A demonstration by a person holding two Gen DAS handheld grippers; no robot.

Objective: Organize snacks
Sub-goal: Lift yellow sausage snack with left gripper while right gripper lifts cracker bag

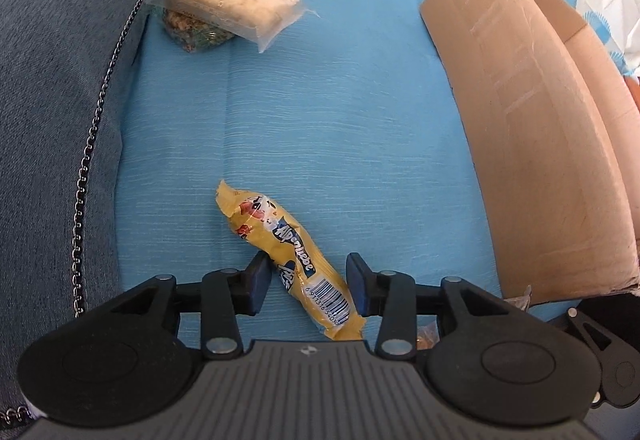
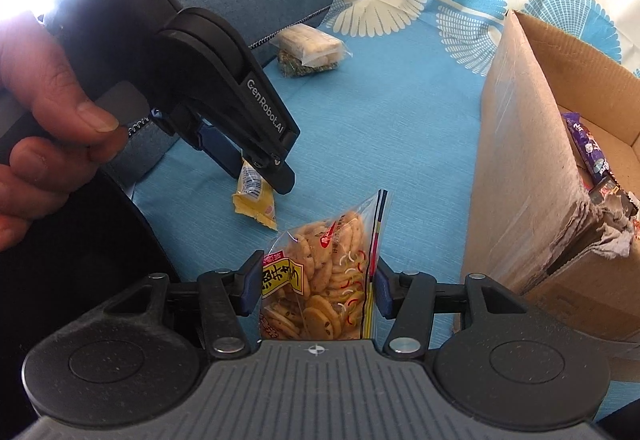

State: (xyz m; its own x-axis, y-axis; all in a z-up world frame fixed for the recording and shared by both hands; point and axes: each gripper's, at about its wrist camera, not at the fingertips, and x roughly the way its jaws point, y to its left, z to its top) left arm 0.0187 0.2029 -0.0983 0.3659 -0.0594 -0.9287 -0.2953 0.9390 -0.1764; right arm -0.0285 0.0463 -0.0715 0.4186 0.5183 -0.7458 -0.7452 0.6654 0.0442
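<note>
Left gripper (image 1: 308, 282): jaws part-open astride the yellow wrapped candy roll (image 1: 286, 254), which lies on the blue cloth (image 1: 340, 120) well left of the brown cardboard box (image 1: 532, 144); whether the pads press on it cannot be told. Right gripper (image 2: 316, 286): clamped on a clear bag of round biscuits (image 2: 320, 280), just left of the box. Pale wrapped bar (image 1: 230, 2): atop a green-speckled packet (image 1: 196, 34), far beyond the roll.

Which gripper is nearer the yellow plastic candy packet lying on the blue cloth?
Left. The left gripper straddles the yellow candy packet, one finger on each side. The right gripper sits off to the side, closed on the clear bag of round crackers.
</note>
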